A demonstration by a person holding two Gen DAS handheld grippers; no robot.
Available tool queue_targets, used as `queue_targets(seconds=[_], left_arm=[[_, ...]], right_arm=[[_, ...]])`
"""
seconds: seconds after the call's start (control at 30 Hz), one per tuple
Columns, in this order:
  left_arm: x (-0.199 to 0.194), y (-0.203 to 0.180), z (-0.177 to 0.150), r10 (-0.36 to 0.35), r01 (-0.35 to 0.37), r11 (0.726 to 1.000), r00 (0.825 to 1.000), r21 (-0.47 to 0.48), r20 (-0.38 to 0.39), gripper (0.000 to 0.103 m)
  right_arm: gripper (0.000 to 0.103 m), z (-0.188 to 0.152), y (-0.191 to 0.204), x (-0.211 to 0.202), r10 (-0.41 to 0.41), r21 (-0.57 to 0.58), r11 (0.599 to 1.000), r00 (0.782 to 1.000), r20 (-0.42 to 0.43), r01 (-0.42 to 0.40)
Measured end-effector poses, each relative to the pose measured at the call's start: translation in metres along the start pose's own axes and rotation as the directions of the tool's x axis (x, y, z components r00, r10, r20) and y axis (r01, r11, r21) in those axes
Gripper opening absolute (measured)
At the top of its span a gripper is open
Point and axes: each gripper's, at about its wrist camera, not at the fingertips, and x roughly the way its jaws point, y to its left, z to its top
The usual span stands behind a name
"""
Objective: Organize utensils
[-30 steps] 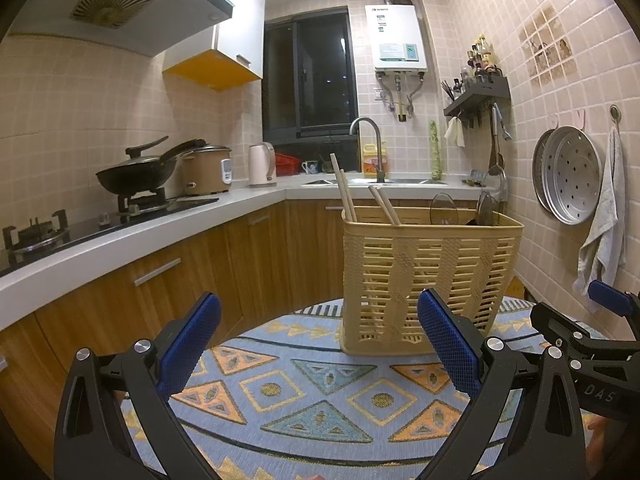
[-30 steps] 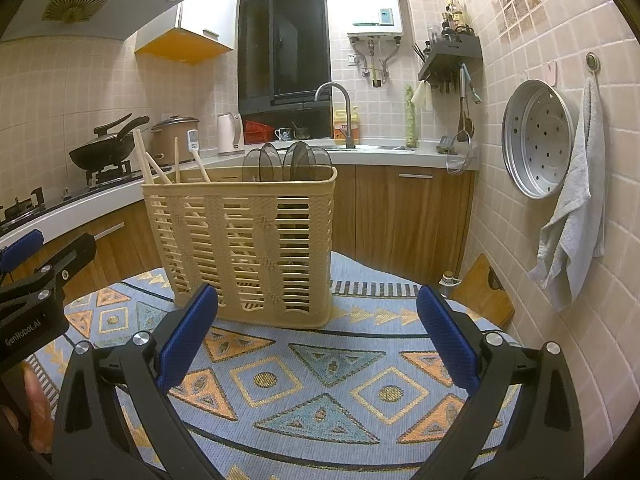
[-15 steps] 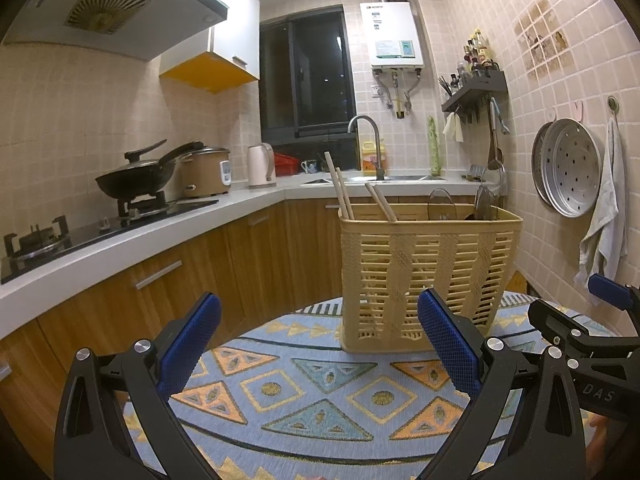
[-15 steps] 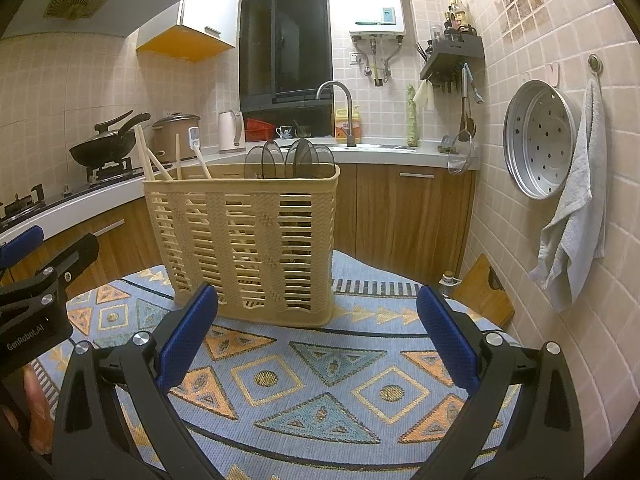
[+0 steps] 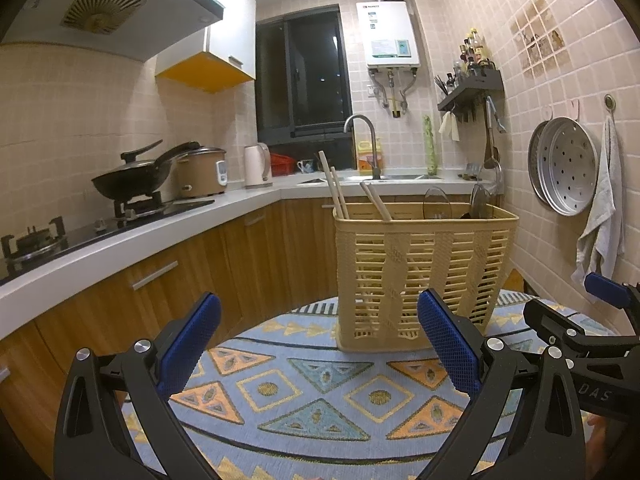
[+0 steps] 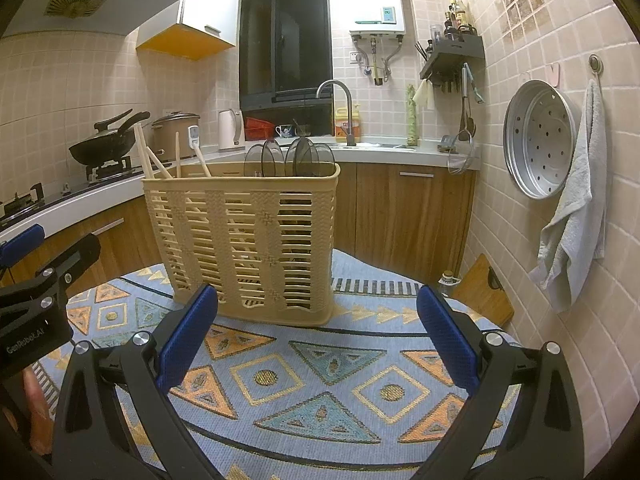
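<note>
A beige slotted utensil basket (image 5: 424,276) (image 6: 248,240) stands upright on a round table under a patterned blue cloth (image 5: 320,392) (image 6: 332,380). Wooden chopsticks (image 5: 336,192) (image 6: 146,156) lean out of its left part. Dark translucent spoons (image 5: 438,204) (image 6: 304,156) stick up from its right part. My left gripper (image 5: 320,340) is open and holds nothing, a little short of the basket. My right gripper (image 6: 316,332) is open as well, just in front of the basket. Each gripper shows at the edge of the other's view.
A kitchen counter (image 5: 160,228) runs along the left and back with a wok (image 5: 136,180), rice cooker (image 5: 202,172), kettle (image 5: 258,164) and sink tap (image 5: 364,140). A steamer tray (image 6: 538,140) and towel (image 6: 576,216) hang on the right tiled wall. A wooden board (image 6: 482,288) leans below.
Both views have tilted up slightly, so the basket sits a little lower and farther in frame. Neither gripper's fingers have moved and nothing was taken hold of.
</note>
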Motion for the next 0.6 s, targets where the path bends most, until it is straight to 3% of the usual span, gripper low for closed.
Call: queue_targets(seconds=[0.6], left_arm=[[-0.0007, -0.001, 0.0005, 0.006, -0.006, 1.0, 1.0, 0.005, -0.005, 0.095]], right_arm=[[0.095, -0.0007, 0.0008, -0.0002, 0.003, -0.006, 1.0, 1.0, -0.002, -0.003]])
